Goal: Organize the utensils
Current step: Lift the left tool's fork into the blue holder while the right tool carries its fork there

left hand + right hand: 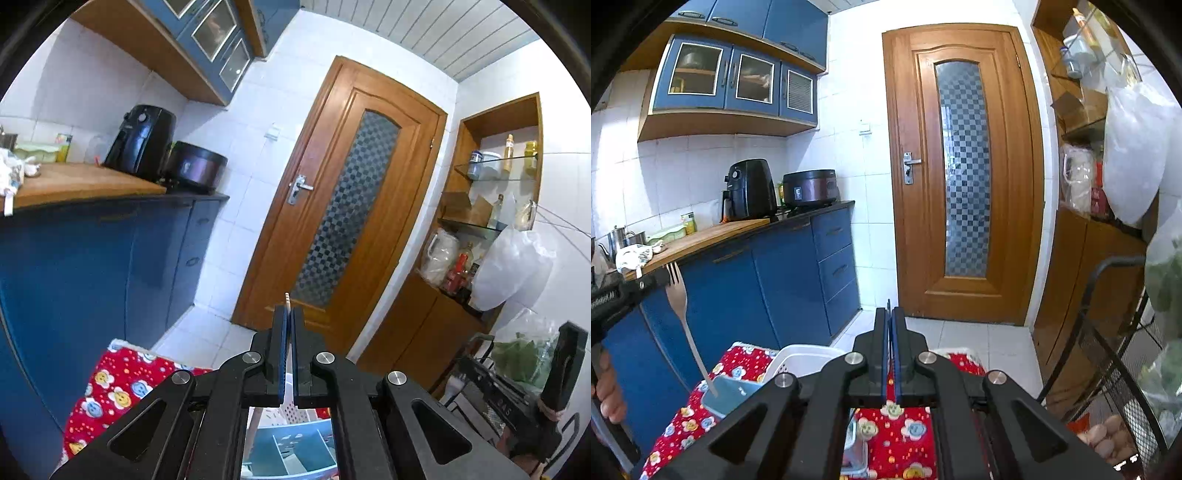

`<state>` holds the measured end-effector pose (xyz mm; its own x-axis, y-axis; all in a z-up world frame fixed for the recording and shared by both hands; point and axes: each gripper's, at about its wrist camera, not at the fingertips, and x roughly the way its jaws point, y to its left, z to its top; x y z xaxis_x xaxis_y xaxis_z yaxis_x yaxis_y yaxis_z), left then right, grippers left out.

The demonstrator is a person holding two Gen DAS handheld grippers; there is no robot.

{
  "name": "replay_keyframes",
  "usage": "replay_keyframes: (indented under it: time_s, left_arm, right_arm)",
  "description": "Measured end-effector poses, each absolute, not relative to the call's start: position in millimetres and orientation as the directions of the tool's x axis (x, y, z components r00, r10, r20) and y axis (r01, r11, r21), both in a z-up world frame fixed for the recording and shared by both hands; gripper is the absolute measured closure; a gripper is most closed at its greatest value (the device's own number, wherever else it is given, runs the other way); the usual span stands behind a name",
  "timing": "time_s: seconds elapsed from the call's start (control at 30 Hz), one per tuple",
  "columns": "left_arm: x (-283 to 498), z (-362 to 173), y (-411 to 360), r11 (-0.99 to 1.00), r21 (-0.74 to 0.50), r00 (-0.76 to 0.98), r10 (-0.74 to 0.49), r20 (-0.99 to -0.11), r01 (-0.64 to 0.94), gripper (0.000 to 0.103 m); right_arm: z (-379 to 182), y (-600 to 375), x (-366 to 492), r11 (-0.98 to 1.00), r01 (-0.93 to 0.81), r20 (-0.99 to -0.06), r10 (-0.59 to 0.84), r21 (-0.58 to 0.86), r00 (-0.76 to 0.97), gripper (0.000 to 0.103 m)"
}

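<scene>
Left hand-held gripper [288,317] clamps a pale wooden fork [681,314], tines up, above the blue organizer [729,400]; right hand-held gripper [889,325] closed, empty.

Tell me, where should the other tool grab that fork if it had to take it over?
Probably the bare middle of the handle, coming in from the side. The fork hangs nearly upright, tines up. The left tool already clamps it just below the tines, and its lower end reaches the blue organizer, so only the mid-handle is free.

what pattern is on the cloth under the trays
Red cloth printed with smiley-faced flowers and small dots, clearest in the right wrist view.
</scene>
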<state>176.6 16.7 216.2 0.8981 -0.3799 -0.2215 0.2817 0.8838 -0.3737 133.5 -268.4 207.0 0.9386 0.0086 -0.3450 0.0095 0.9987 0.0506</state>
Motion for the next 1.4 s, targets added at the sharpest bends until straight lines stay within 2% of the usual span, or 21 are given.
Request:
replay_keyframes:
  time_s: [0.27,0.6,0.97,1.2,1.3,1.4]
  left_arm:
    - [189.8,183.8,7.0,0.901,-0.339,0.890,-0.368,-0.268,0.271,0.102]
    - [198.9,141.2,2.6,0.909,-0.328,0.860,-0.371,-0.350,0.258,0.102]
    - [201.7,119.7,4.5,0.915,-0.323,0.843,-0.363,-0.396,0.242,0.101]
    - [197.9,117.8,0.5,0.931,-0.281,0.840,-0.338,-0.424,0.232,0.100]
    - [198.5,117.2,-2.3,0.941,-0.257,0.832,-0.320,-0.453,0.222,0.095]
    - [197.5,117.6,-2.0,0.944,-0.250,0.828,-0.312,-0.465,0.216,0.080]
  right_arm:
    - [194.1,-247.8,158.0,0.999,0.013,-0.329,-0.023,-0.031,0.944,0.100]
    - [149.9,-235.6,176.7,0.999,-0.036,-0.437,0.018,-0.033,0.899,0.100]
    - [125.2,-243.6,183.7,0.996,-0.055,-0.511,0.086,0.076,0.855,0.098]
    - [123.7,-254.7,183.0,0.985,-0.064,-0.517,0.137,0.158,0.845,0.095]
    - [130.0,-255.8,178.3,0.986,-0.064,-0.495,0.134,0.156,0.858,0.085]
    - [137.4,-255.6,172.2,0.985,-0.078,-0.475,0.144,0.156,0.868,0.080]
